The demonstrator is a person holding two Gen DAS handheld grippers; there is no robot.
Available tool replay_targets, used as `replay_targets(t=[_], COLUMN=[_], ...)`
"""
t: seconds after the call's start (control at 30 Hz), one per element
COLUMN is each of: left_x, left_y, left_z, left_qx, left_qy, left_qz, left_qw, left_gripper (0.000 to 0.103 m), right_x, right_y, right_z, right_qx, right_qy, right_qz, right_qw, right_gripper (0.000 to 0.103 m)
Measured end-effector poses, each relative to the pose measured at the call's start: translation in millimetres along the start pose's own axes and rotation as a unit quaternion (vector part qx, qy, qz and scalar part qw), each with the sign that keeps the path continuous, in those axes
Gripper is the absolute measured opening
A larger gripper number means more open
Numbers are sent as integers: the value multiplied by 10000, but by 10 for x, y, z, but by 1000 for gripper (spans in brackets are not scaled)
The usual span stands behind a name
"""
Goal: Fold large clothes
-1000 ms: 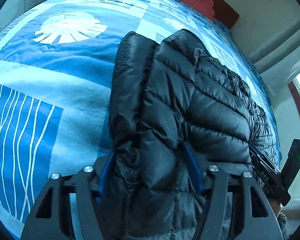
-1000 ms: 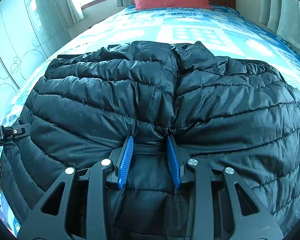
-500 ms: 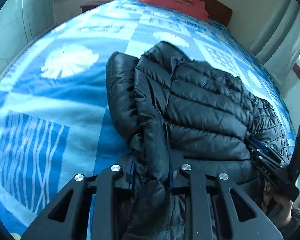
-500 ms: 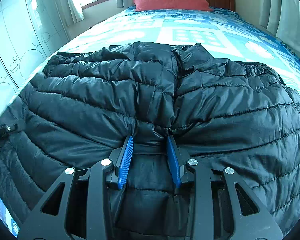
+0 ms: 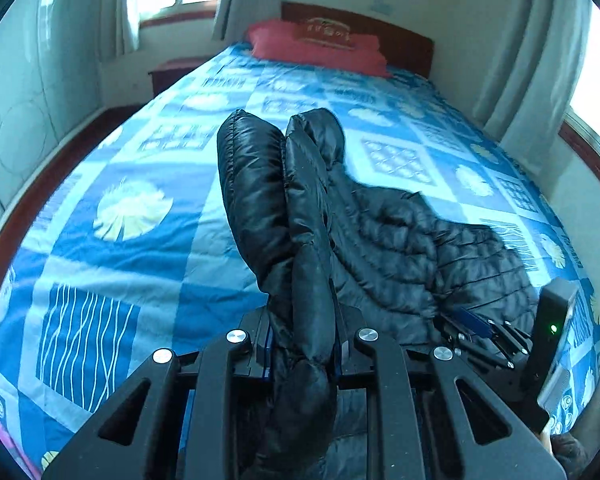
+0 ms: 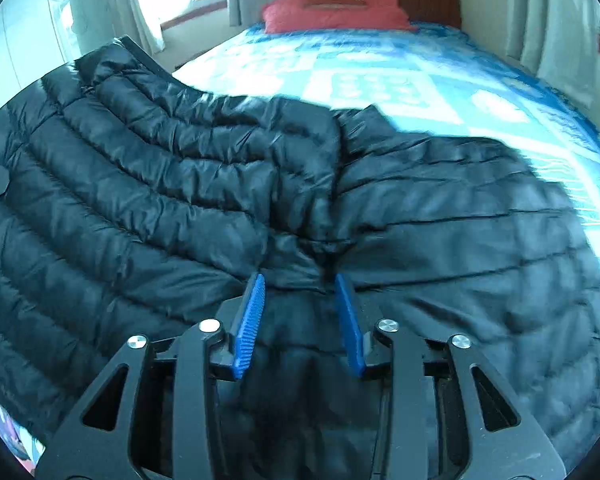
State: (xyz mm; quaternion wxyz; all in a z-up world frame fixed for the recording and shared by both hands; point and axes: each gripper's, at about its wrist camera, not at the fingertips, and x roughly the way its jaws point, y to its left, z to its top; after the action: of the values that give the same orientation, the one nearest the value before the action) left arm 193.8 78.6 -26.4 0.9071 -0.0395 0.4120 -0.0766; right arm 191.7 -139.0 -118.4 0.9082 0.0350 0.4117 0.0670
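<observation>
Our left gripper (image 5: 302, 344) pinches a glossy quilted black jacket (image 5: 400, 240). Our right gripper (image 6: 300, 320) is opening around its hem. Only the left view shows the right gripper at four o'clock.

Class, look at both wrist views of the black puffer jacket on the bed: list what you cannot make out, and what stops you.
- Left gripper pads, left wrist view: buried in the puffer jacket.
- Jacket hem, right wrist view: hidden behind the right gripper, jaws opening.
- Pillow lettering, both views: too small and blurred.
- Bed foot: cut off by the frame edge.
</observation>
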Motion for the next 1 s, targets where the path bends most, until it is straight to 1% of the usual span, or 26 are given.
replay_targets(t=[0.03, 0.07, 0.27, 0.37, 0.47, 0.57, 0.67, 0.77, 0.93, 1.0], left_x=[-12, -30, -48, -6, 94, 204, 372, 535, 806, 938], left_y=[-52, -167, -894, -1317, -1794, -2114, -2458, -2699, -3000, -3096], left_z=[-3, 24, 111, 104, 67, -5, -136, -268, -493, -614], left_qx=[59, 136, 643, 964, 1366, 1612, 1712, 1761, 1745, 1811], left_qy=[-32, -72, -169, -221, -239, -227, -131, -50, 230, 322], left_qz=[1, 0, -80, -56, -44, -22, -159, -273, -478, -425], left_qw=[10000, 9999, 9978, 9951, 9903, 9867, 9850, 9840, 9832, 9820], left_gripper=[20, 20, 20, 20, 20, 20, 20, 20, 21, 21], right_x=[-61, -162, -521, -664, -734, -800, -894, -963, -1017, -1025], right_y=[-65, -168, -710, -980, -1216, -1453, -1686, -1870, -2189, -2294], right_z=[1, 7, -23, -70, -122, -208, -340, -456, -584, -641], right_qx=[2, -4, 221, 354, 437, 530, 646, 720, 902, 965], right_qy=[-49, -105, -226, -241, -229, -192, -132, -78, 6, 36], right_qz=[-43, -122, -269, -343, -472, -605, -754, -925, -1082, -1171], right_qw=[10000, 9999, 9991, 9985, 9977, 9966, 9950, 9931, 9900, 9884], right_gripper=[51, 51, 51, 52, 56, 56, 56, 56, 56, 56])
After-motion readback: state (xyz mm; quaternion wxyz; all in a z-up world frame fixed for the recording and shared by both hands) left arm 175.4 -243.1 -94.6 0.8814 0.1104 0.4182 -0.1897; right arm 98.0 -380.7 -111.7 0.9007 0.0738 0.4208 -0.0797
